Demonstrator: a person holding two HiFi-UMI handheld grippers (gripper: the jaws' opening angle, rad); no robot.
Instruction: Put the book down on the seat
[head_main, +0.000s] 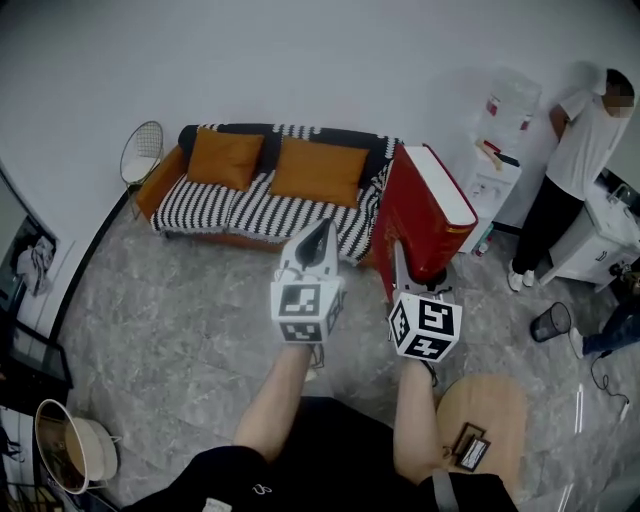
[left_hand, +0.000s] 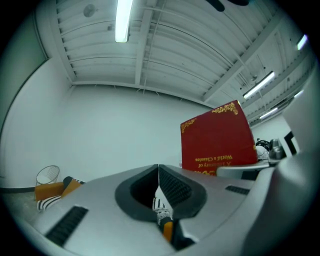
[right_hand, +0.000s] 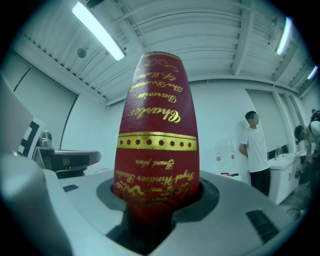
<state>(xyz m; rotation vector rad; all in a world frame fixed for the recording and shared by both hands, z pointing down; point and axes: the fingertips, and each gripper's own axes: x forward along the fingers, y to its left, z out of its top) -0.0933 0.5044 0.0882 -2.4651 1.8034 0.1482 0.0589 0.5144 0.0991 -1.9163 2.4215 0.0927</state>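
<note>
Red book (head_main: 425, 215) with gold lettering; black-and-white striped sofa (head_main: 240, 205)

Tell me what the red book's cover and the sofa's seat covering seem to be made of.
The book looks hardbound: matte red cover with a fine pebbled grain, probably cloth or imitation leather, with shiny gold stamped lettering. The sofa seat carries a throw that looks woven or knitted, going by its black-and-white zigzag pattern; the weave is too small to confirm.

The book (head_main: 428, 212) stands upright in the jaws of the right gripper (head_main: 403, 272), just right of the left gripper (head_main: 320, 232). Ahead of both sits the sofa (head_main: 200, 205), cushions (head_main: 225, 158) on its seat; right of the book, a water dispenser (head_main: 497, 165), then a person (head_main: 580, 150).
</note>
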